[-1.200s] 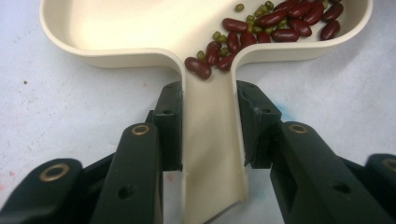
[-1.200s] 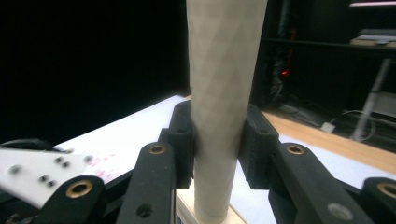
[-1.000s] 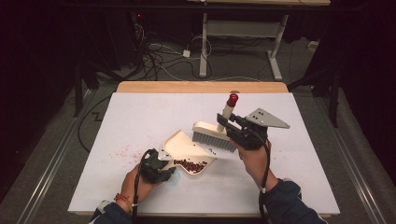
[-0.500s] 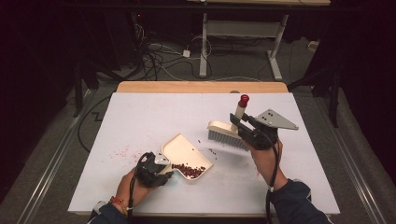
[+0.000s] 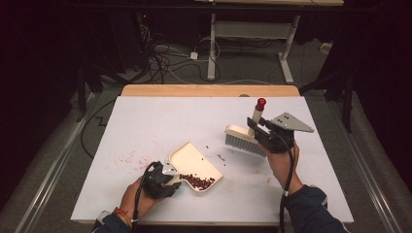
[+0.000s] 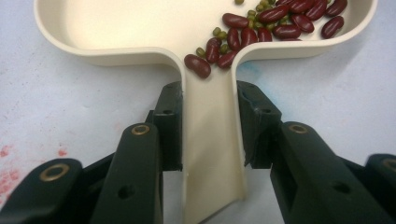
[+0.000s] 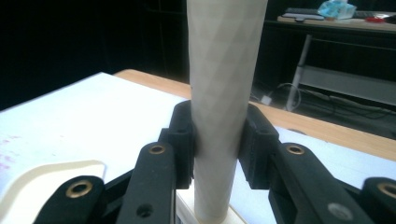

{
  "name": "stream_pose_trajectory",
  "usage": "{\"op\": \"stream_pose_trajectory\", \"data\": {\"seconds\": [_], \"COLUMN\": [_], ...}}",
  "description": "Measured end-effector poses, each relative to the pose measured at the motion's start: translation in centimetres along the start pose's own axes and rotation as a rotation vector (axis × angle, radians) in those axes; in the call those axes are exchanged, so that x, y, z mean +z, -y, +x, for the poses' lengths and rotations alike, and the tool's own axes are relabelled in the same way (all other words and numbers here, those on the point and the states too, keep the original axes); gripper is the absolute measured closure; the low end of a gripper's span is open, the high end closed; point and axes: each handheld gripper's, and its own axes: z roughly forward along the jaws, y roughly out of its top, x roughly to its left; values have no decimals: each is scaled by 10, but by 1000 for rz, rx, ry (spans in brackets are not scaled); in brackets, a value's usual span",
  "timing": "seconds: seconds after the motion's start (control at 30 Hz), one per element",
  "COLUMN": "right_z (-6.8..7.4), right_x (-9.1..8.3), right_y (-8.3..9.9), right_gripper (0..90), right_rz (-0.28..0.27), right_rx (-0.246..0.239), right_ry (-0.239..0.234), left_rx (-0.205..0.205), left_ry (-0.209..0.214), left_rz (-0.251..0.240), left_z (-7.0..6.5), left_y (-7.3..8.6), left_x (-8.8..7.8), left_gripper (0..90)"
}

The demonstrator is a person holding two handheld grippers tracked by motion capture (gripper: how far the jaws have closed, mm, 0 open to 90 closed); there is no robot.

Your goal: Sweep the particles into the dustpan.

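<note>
A cream dustpan lies on the white table with red and green beans heaped near its handle. My left gripper is shut on the dustpan's handle, its pads pressing both sides; the beans sit just ahead. My right gripper is shut on the cream handle of a brush with grey bristles and a red handle tip. The brush stands right of the pan, apart from it. A few loose beans lie between pan and brush.
Reddish stains mark the table left of the pan. A wooden strip edges the far side. Beyond it the floor holds cables and a white desk frame. A person's hands and dark sleeves come in at the bottom.
My right gripper has carried the brush rightward, away from the dustpan. The left gripper and the pan have stayed put.
</note>
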Motion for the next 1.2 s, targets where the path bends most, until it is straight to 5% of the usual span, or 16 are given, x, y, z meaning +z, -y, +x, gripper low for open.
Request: {"op": "stream_pose_trajectory", "data": {"seconds": [0.3, 0.67, 1.2], "right_z": [5, 51, 91], "right_x": [3, -7, -14], "right_y": [11, 17, 14], "right_gripper": [702, 689, 695], "right_rz": [49, 72, 67], "right_rx": [-48, -138, -113], "right_ry": [7, -43, -169], "left_rx": [-14, -42, -57], "left_ry": [-10, -22, -11], "left_rz": [12, 23, 22], "left_z": [-4, -5, -2], "left_y": [-3, -12, -16], "left_x": [-5, 0, 6], "left_gripper": [637, 638, 638]}}
